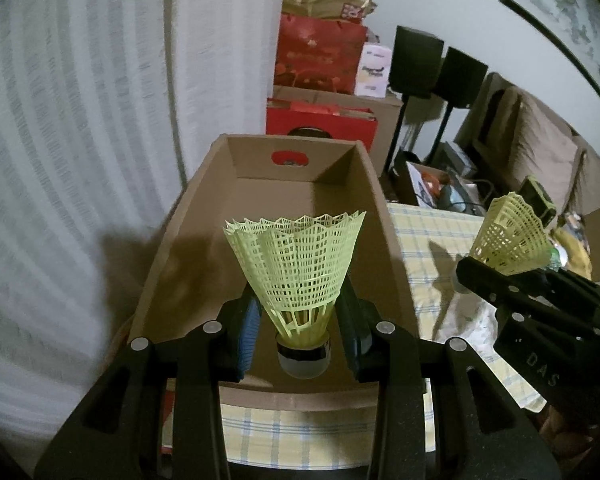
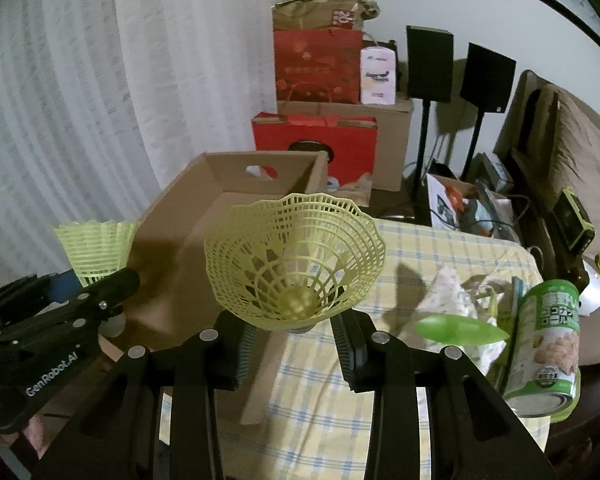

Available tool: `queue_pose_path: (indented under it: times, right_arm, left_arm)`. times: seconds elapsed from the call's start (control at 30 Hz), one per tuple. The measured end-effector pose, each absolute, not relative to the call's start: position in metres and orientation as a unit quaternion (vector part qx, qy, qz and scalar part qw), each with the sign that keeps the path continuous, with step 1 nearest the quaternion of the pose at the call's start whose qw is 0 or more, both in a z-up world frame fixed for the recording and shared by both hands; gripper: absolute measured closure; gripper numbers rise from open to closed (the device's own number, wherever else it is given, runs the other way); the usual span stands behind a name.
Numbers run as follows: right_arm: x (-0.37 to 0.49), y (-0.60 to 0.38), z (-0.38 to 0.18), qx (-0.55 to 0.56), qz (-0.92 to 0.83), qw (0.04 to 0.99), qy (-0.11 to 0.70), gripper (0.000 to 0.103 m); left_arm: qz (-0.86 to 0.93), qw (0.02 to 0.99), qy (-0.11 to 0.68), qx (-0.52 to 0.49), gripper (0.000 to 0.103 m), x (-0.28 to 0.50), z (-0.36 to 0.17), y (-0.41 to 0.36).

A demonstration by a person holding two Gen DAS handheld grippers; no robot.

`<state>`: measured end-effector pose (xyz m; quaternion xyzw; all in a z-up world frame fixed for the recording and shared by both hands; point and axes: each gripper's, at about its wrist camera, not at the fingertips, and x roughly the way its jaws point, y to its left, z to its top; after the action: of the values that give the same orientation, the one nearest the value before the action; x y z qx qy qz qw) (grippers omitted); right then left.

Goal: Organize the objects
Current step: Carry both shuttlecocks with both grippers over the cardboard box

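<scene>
Two yellow mesh shuttlecocks, one per gripper. My left gripper (image 1: 300, 336) fingers clamp the left shuttlecock (image 1: 296, 268), skirt pointing up, over the cardboard box (image 1: 204, 216). Right gripper (image 2: 296, 340) fingers clamp the right shuttlecock (image 2: 296, 264), open skirt facing me.

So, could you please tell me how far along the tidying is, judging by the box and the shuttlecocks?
Done: nothing shows yet; the visible floor of the cardboard box is bare. In hand: the left tongs grip one yellow shuttlecock above the box, and the right tongs grip a second shuttlecock beside it. Left: dropping both in, then probably the green can and green spoon on the checked cloth.
</scene>
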<state>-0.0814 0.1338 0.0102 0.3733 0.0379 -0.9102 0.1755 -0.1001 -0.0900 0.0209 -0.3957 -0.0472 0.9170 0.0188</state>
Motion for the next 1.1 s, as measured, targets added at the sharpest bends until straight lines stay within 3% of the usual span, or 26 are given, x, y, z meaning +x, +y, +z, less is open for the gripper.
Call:
queue_pose_path:
  times: [1.1]
  right_arm:
    - [-0.095,0.069,-0.050,0.422,-0.881,0.208,0.052,0.068]
  left_arm:
    - [0.892,-0.009,-0.062,-0.448,0.069,-0.124,-0.039,-0.137]
